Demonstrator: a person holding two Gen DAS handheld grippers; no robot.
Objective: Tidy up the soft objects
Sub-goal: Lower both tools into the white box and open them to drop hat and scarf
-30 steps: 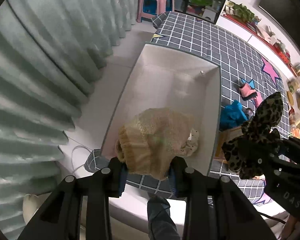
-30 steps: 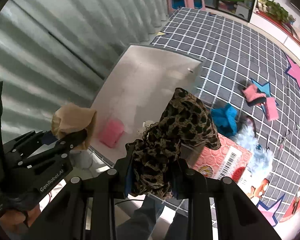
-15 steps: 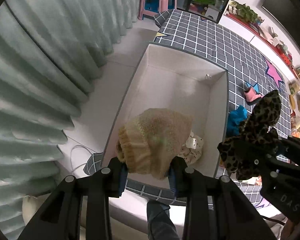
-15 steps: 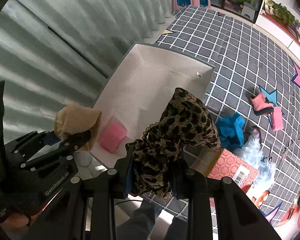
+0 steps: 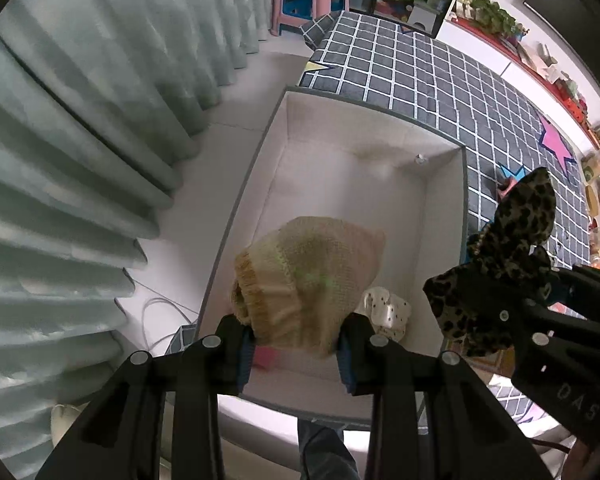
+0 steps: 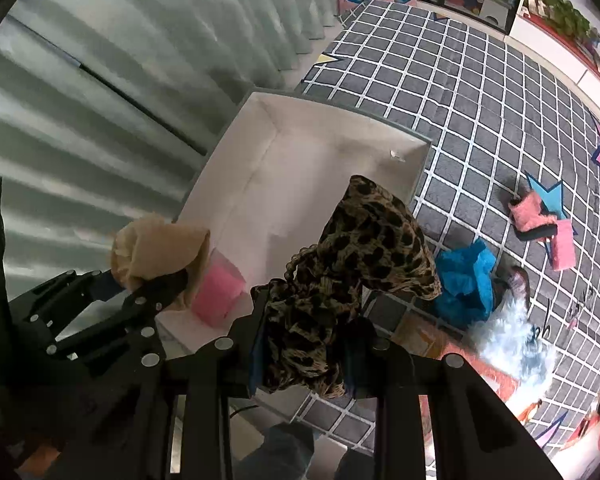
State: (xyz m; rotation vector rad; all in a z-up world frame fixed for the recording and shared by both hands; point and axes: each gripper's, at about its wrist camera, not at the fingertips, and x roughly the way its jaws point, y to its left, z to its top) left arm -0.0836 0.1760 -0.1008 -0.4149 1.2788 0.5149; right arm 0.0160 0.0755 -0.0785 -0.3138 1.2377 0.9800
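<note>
My left hand-held gripper (image 5: 296,344) pinches a beige knit hat (image 5: 308,276) over the near end of the white storage box (image 5: 444,220), which sits on the floor beside the curtain (image 5: 80,120). The hat's ribbed brim faces left and its crown right, so its long axis lies across the jaws. Below it lie a pink soft item (image 6: 218,292) and a spotted white piece (image 5: 386,312). If I let go too near the close wall, the hat could catch on the rim and slide out.

My right hand-held gripper (image 6: 304,356) is clamped on a leopard-print cloth (image 6: 356,264), bunched at the pads, its loose end pointing up and away. It seems to hang over the box's right wall, so dropped here it may drape across the edge or fall onto the checked rug (image 6: 480,100) by the blue cloth (image 6: 466,280).
</note>
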